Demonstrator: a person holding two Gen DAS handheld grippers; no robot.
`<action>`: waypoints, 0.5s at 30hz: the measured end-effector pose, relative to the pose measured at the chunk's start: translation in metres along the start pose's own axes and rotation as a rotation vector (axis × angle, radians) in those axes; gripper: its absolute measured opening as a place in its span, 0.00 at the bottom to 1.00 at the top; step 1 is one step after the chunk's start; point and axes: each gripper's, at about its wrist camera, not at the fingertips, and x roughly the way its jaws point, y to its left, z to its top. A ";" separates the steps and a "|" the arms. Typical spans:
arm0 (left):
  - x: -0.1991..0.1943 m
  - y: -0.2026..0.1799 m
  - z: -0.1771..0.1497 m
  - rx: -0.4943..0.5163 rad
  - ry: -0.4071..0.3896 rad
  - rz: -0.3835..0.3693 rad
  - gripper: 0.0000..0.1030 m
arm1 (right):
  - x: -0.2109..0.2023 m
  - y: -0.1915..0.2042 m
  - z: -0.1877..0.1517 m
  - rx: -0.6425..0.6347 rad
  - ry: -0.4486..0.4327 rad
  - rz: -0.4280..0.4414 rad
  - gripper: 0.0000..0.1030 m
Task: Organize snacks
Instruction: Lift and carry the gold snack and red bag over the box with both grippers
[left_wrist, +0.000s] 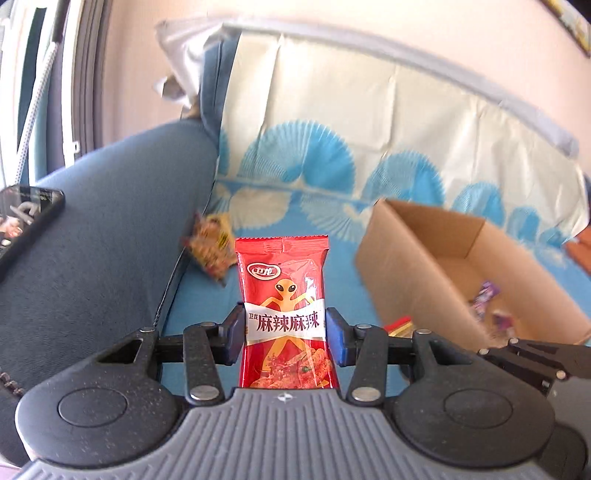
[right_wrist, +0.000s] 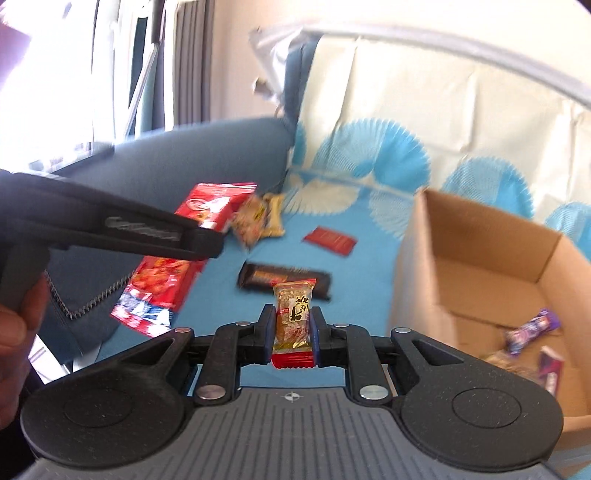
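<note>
My left gripper (left_wrist: 285, 332) is shut on a red spicy-snack packet (left_wrist: 284, 295) and holds it upright above the blue mat. My right gripper (right_wrist: 293, 328) is shut on a small brown-and-red candy packet (right_wrist: 293, 317), also lifted. The open cardboard box (left_wrist: 436, 251) stands to the right; in the right wrist view the box (right_wrist: 480, 258) holds purple wrappers (right_wrist: 532, 330). On the mat lie a black bar (right_wrist: 284, 278), a small red packet (right_wrist: 330, 240), brown snack packs (right_wrist: 258, 218) and a large red bag (right_wrist: 173, 266).
A blue sofa arm (left_wrist: 110, 229) rises at the left with a phone (left_wrist: 26, 221) on it. The left gripper's body (right_wrist: 110, 229) crosses the right wrist view at upper left. A patterned sheet (left_wrist: 369, 122) covers the sofa back.
</note>
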 end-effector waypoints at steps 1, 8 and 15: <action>-0.007 -0.003 0.000 0.001 -0.012 -0.008 0.49 | -0.007 -0.004 0.001 0.010 -0.016 -0.008 0.19; -0.046 -0.030 0.007 0.182 -0.043 -0.062 0.49 | -0.072 -0.049 0.013 0.117 -0.171 -0.035 0.19; -0.045 -0.038 -0.001 0.291 -0.062 -0.098 0.49 | -0.115 -0.111 0.022 0.189 -0.244 -0.146 0.19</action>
